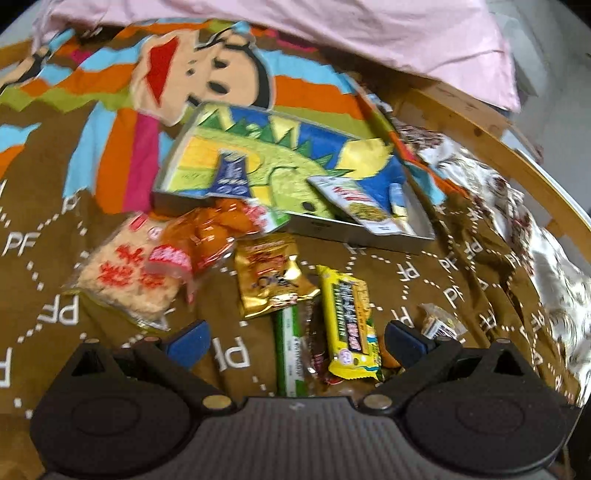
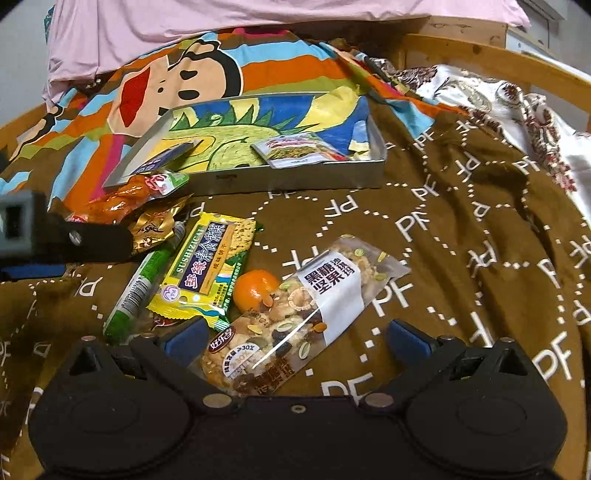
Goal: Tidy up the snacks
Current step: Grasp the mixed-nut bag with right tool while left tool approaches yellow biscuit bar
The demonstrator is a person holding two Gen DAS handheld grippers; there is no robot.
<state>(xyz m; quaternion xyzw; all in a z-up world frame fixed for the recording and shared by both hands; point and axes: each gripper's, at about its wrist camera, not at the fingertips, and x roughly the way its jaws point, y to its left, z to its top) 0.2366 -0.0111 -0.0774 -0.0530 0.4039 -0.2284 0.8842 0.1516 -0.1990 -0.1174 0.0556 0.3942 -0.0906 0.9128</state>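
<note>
A metal tray (image 1: 354,230) (image 2: 295,177) with a dinosaur picture lies on the brown blanket and holds a white-green packet (image 1: 364,206) (image 2: 299,149) and a blue packet (image 1: 231,177). In front lie loose snacks: a yellow biscuit bar (image 1: 349,325) (image 2: 207,269), a green stick (image 1: 290,350) (image 2: 142,288), a gold packet (image 1: 269,277), an orange packet (image 1: 207,232) and a rice cracker pack (image 1: 125,277). My left gripper (image 1: 295,341) is open above the green stick and yellow bar. My right gripper (image 2: 295,341) is open over a nut-mix bag (image 2: 295,317), beside a tangerine (image 2: 255,290).
A pink pillow (image 2: 221,29) lies at the back. A wooden bed rail (image 2: 498,55) and a floral cloth (image 2: 517,107) are on the right. The left gripper's body (image 2: 55,236) shows at the left of the right wrist view.
</note>
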